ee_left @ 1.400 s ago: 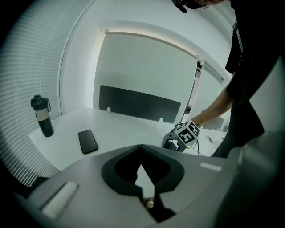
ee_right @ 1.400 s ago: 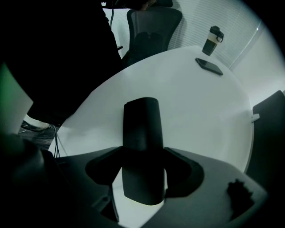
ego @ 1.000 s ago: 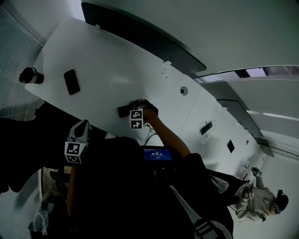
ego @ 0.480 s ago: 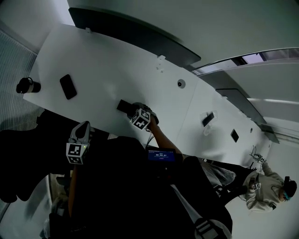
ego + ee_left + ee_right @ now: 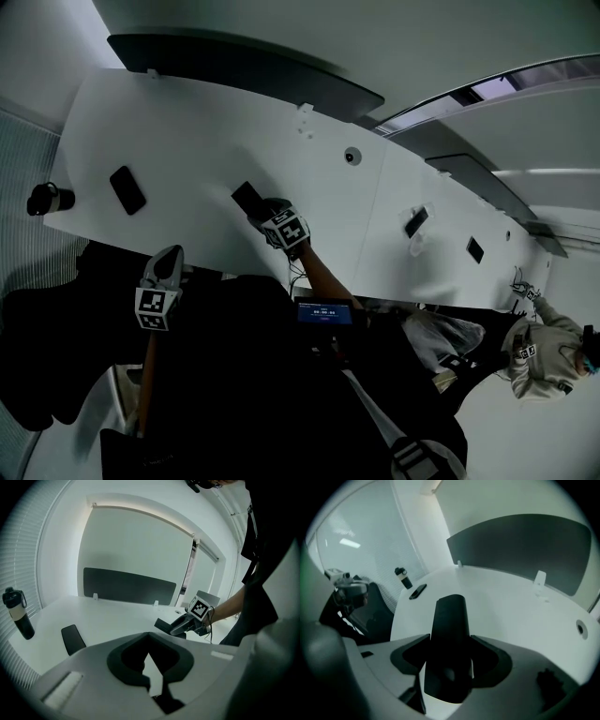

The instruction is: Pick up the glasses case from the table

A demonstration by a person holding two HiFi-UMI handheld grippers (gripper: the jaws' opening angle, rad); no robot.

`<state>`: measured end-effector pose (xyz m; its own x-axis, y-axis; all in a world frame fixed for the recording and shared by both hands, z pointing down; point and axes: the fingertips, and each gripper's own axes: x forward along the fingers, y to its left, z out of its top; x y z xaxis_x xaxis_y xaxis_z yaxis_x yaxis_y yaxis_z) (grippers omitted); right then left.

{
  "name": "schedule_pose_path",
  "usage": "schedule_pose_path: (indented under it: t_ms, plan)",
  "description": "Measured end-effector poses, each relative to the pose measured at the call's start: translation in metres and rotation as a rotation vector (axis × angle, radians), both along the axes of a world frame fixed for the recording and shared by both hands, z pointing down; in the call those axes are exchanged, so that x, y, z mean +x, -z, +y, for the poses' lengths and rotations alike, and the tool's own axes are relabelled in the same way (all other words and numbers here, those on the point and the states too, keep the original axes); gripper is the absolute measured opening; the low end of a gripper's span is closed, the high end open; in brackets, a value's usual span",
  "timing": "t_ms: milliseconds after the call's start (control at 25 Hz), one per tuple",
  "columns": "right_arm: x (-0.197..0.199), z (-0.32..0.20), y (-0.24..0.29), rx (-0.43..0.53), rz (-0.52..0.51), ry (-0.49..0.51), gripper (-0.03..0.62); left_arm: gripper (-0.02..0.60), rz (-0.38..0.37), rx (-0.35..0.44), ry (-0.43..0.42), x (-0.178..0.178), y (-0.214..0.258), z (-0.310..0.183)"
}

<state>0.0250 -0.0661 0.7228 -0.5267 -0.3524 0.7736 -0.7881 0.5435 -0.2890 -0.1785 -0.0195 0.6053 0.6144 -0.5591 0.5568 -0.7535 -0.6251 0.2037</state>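
Room on the table (image 5: 206,122) is generous. It is broad, white and mostly bare around your right side, so I'd judge the lift has nothing to dodge. Its far edge carries a long dark screen (image 5: 244,61), well apart from where you're working, so there's no need to reach toward it.

Your right hand-held gripper (image 5: 267,212) is out over the near part of the table, jaws pinched on the glasses case (image 5: 450,634). The case runs straight forward between them, gripped toward its near end, with most of its length sticking out ahead. From the left gripper view it looks to be at or just above the surface; I can't tell whether it is fully clear.

With a hold that far back, I'd judge the free end will want to droop or swivel. Raise it straight up with a level wrist and an even squeeze, and don't sweep sideways until it's plainly off the table.

Your left hand-held gripper (image 5: 169,261) hangs off the near edge, jaws a little apart with nothing between them; leave it there. The dark flat slab (image 5: 127,190) and the bottle (image 5: 45,199) sit to the left, well apart from the case, so neither is at risk.
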Motion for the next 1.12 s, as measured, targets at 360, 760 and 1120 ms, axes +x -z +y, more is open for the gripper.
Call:
schedule_pose_path:
  t_ms: [360,760,1120]
  plan:
    - [0.025,-0.033,0.031,-0.042,-0.441,-0.419,0.281,0.008,0.024,-0.013,-0.027,0.014,-0.002,-0.012]
    - [0.037,-0.066,0.133,0.082,-1.097,-0.681,0.281,0.008,0.038,-0.032,-0.040,0.028,-0.005,-0.014]
    - [0.041,-0.078,0.206,0.227,-1.276,-0.631,0.281,0.008,0.052,-0.033,-0.064,0.040,-0.010,-0.014]
